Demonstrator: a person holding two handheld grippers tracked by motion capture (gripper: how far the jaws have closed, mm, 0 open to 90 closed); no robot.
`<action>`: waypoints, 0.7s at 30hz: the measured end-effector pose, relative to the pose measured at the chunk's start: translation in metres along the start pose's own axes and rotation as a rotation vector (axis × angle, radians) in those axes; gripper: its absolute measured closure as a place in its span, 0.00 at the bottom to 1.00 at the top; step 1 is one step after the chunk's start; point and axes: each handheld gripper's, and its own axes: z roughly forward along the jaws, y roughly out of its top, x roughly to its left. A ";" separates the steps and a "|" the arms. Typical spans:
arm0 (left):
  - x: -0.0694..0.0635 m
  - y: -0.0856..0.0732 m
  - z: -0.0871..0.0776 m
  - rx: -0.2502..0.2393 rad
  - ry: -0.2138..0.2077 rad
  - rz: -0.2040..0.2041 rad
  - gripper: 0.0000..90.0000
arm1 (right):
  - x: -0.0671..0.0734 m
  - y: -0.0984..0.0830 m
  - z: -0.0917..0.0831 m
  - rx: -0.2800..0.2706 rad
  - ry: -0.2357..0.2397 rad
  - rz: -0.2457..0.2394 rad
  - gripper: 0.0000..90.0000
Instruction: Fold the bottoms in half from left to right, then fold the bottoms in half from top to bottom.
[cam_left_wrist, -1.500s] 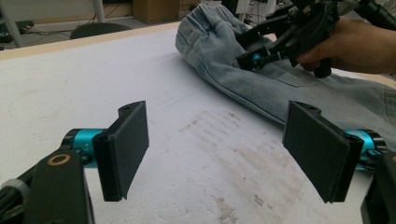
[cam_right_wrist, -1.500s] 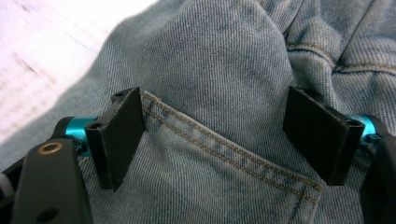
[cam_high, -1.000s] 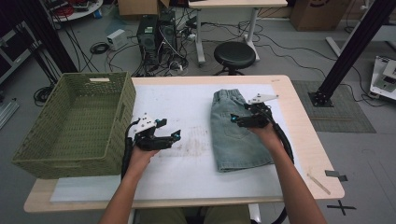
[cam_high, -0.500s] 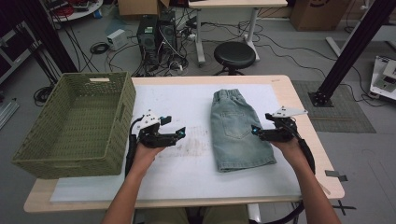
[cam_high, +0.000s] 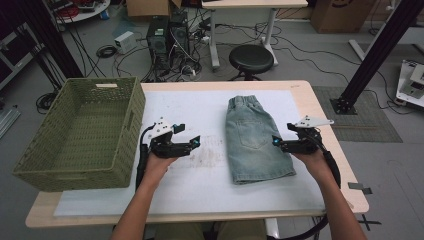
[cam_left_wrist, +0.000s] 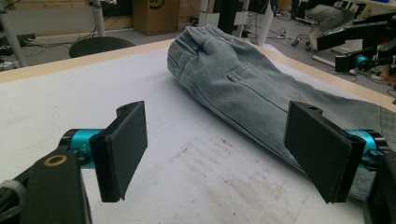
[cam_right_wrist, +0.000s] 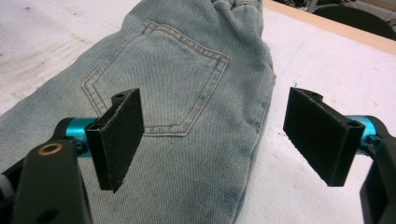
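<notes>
One green basket (cam_high: 80, 135) is seated at the table's left edge. Beside it, the left gripper (cam_high: 192, 142) is held over the white mat (cam_high: 200, 180), jaws spread wide and empty. One pair of denim shorts (cam_high: 252, 140), folded flat, is laid on the mat between the two grippers. The right gripper (cam_high: 277, 142) is positioned at the shorts' right edge, jaws wide apart; contact cannot be confirmed.

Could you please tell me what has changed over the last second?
The right gripper came off the denim shorts and drew back to their right edge, jaws open. The left gripper edged slightly right, open. Shorts and green basket stayed put.
</notes>
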 end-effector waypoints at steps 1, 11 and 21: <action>0.000 0.000 0.000 0.000 0.000 0.000 0.24 | 0.000 0.000 0.000 0.000 0.000 0.000 0.23; -0.001 0.000 0.006 -0.012 -0.007 -0.023 0.24 | -0.001 -0.001 -0.002 0.008 -0.009 0.005 0.23; -0.020 0.011 0.044 0.034 -0.036 -0.021 0.24 | -0.002 -0.005 -0.005 0.013 -0.021 0.004 0.23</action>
